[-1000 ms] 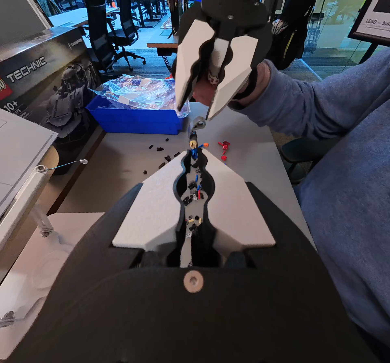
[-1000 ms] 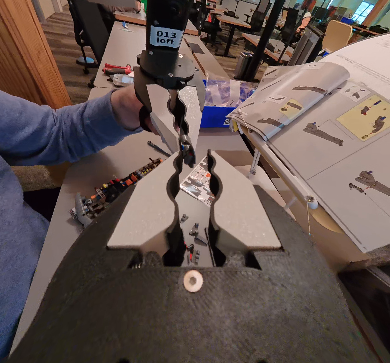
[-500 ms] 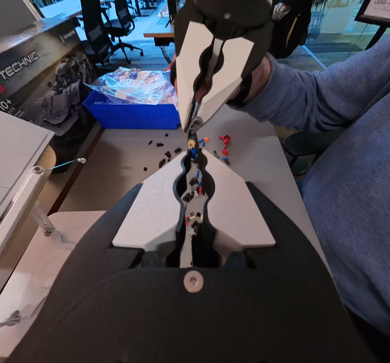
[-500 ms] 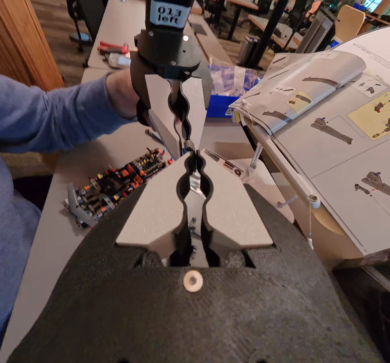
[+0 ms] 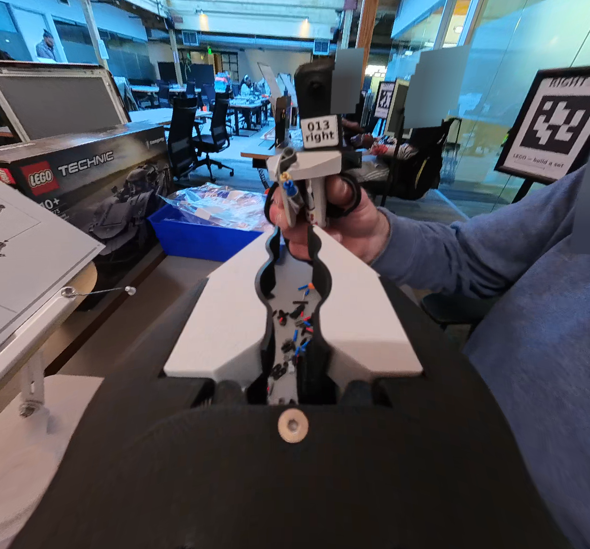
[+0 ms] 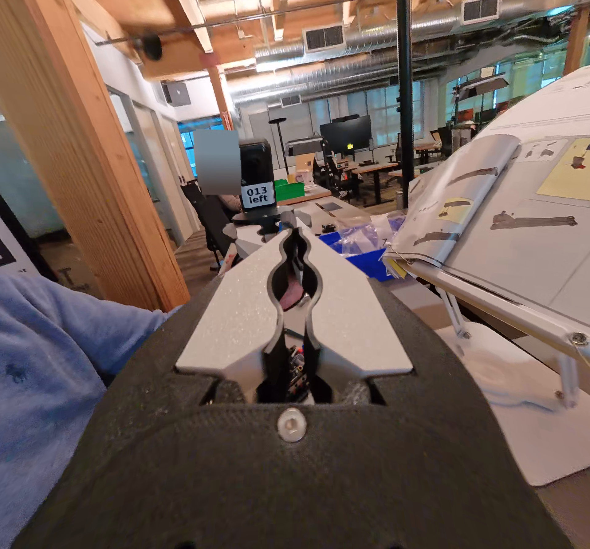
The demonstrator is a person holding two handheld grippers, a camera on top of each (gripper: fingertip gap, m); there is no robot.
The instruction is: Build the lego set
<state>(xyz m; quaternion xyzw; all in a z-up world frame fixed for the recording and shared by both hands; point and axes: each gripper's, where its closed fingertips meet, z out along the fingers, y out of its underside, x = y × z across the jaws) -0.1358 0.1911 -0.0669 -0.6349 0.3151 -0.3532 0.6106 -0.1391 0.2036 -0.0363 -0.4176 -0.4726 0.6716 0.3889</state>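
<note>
My right gripper [image 6: 295,231] is shut on a small grey lego piece [image 6: 286,217] that sticks out past its tips. In the left wrist view the right gripper [image 5: 292,188] is raised above the table, and the grey lego piece [image 5: 288,163] in it carries a tan pin and a blue pin. My left gripper [image 5: 294,233] is open and empty just below that piece. It shows just beyond the right tips in the right wrist view [image 6: 252,233]. Loose small lego parts [image 5: 297,319] lie on the table under the left fingers.
A blue bin [image 5: 204,240] with plastic bags stands at the table's far end, beside a black lego box [image 5: 95,182]. An open instruction booklet [image 6: 479,214] on a white stand fills the right side. A partly built model [image 6: 297,364] shows between the right fingers. Only a small space, under 4 cm, lies between the two pairs of fingers.
The right gripper closed on the grey piece held at the left gripper's tips. The left gripper opened and let it go. Both grippers tilted up away from the table.
</note>
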